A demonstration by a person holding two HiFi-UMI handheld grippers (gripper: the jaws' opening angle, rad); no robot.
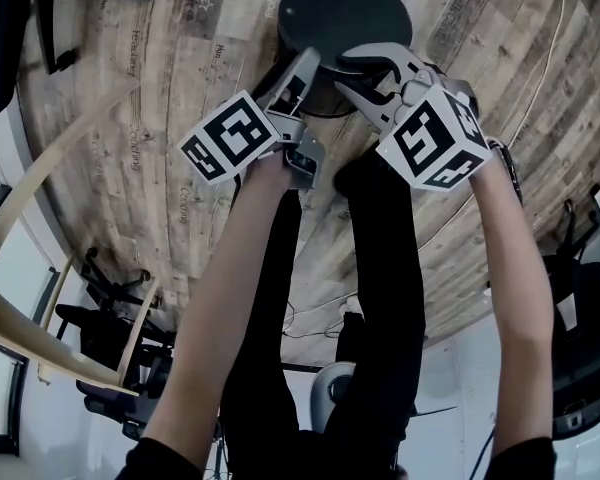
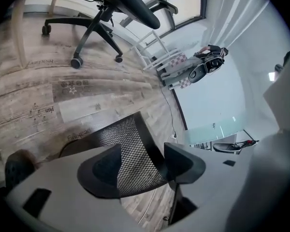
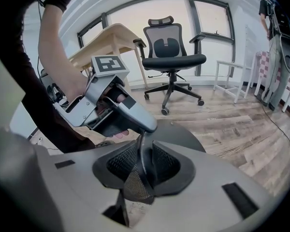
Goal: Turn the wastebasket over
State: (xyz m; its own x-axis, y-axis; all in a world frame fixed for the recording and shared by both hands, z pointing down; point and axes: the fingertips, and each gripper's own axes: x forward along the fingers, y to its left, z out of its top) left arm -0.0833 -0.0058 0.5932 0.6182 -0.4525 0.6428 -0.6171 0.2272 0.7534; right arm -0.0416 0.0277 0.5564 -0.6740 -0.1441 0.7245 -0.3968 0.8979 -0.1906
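A black mesh wastebasket (image 1: 345,13) stands on the wooden floor with its solid round end facing up at me in the head view. My right gripper (image 1: 365,76) reaches it from the right and is shut on the thin mesh rim (image 3: 135,182), which is pinched between its pads. My left gripper (image 1: 305,113) is at the basket's left side, jaws wide apart. In the left gripper view the mesh wall (image 2: 130,153) shows in the gap of the left gripper (image 2: 140,166) and neither pad presses on it. The left gripper (image 3: 135,115) also appears just above the rim in the right gripper view.
An office chair (image 3: 171,47) and a light wooden table (image 3: 111,37) stand behind the basket. A second chair's wheeled base (image 2: 87,28) is on the floor further off. A cable (image 1: 550,48) runs along the floor at the right. A white rack (image 3: 232,76) stands by the window.
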